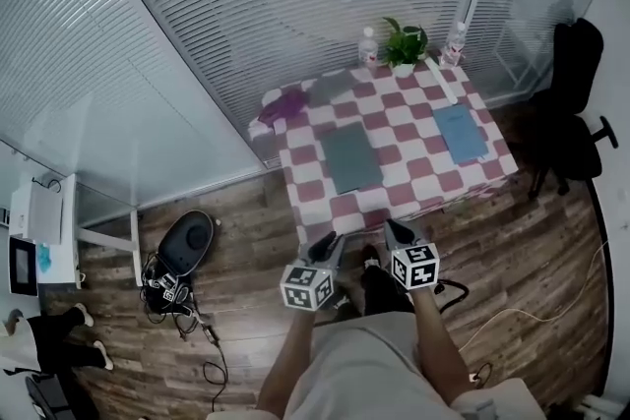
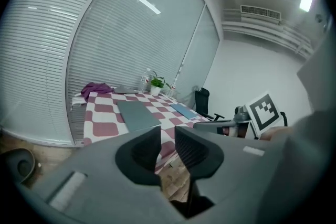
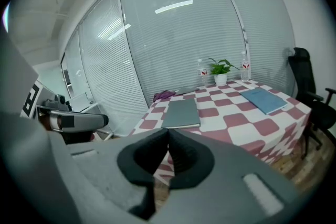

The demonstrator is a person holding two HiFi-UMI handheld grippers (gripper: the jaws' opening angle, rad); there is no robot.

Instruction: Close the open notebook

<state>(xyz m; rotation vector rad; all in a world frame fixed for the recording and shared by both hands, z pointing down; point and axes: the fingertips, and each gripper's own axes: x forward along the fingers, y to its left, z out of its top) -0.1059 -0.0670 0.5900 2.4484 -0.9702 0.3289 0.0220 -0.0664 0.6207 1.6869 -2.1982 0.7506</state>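
Observation:
A grey notebook (image 1: 350, 158) lies flat with its cover down on the checkered table (image 1: 413, 123); it also shows in the left gripper view (image 2: 136, 114) and the right gripper view (image 3: 181, 113). A blue notebook (image 1: 461, 133) lies closed to its right. Both grippers hang over the wooden floor, short of the table's near edge. My left gripper (image 1: 325, 241) (image 2: 168, 139) has a gap between its jaws with nothing in it. My right gripper (image 1: 394, 229) (image 3: 168, 136) has its jaw tips touching and holds nothing.
A potted plant (image 1: 405, 44) and two bottles (image 1: 368, 47) (image 1: 454, 44) stand at the table's far edge, with a purple cloth (image 1: 283, 105) at the far left corner. A black office chair (image 1: 576, 103) is right of the table. A round black device (image 1: 187, 243) and cables lie on the floor at left.

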